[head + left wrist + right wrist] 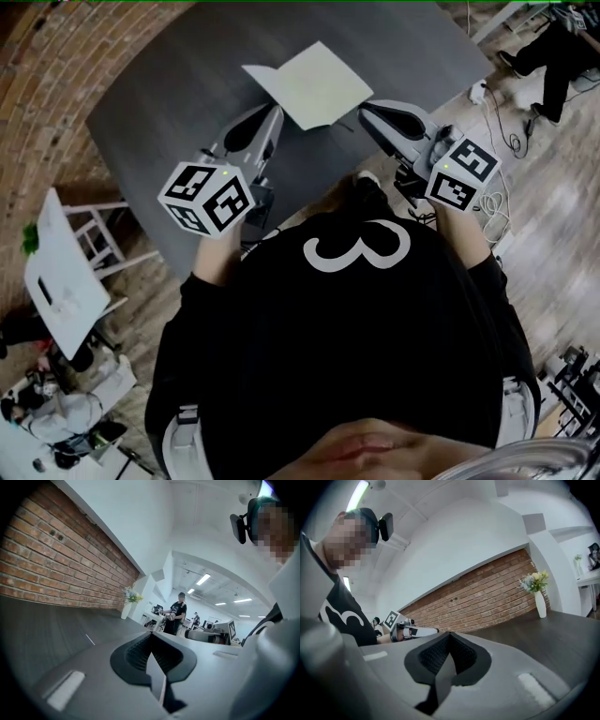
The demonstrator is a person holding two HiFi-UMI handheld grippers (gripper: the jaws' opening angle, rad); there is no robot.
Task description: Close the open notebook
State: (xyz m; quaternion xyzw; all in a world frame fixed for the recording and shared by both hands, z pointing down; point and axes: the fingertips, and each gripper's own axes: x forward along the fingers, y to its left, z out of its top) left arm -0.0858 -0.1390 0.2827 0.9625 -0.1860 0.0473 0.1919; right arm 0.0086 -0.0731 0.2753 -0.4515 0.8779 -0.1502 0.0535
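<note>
The notebook (314, 84) lies on the far part of the dark grey table (169, 103), a pale page facing up and a narrow strip sticking out at its left corner. My left gripper (275, 112) hovers just short of its near left edge and my right gripper (366, 111) just short of its near right edge. Neither touches it. In the left gripper view the left gripper (151, 637) has its black pads meeting at the tips with nothing between them. The right gripper (449, 637) looks the same in its own view. Neither gripper view shows the notebook.
A brick wall (37, 56) runs along the table's left side. A white folding stand (70, 253) is on the floor at the left, with cables (497, 103) and a person's legs (553, 56) at the right. A vase of flowers (539, 597) stands by the wall.
</note>
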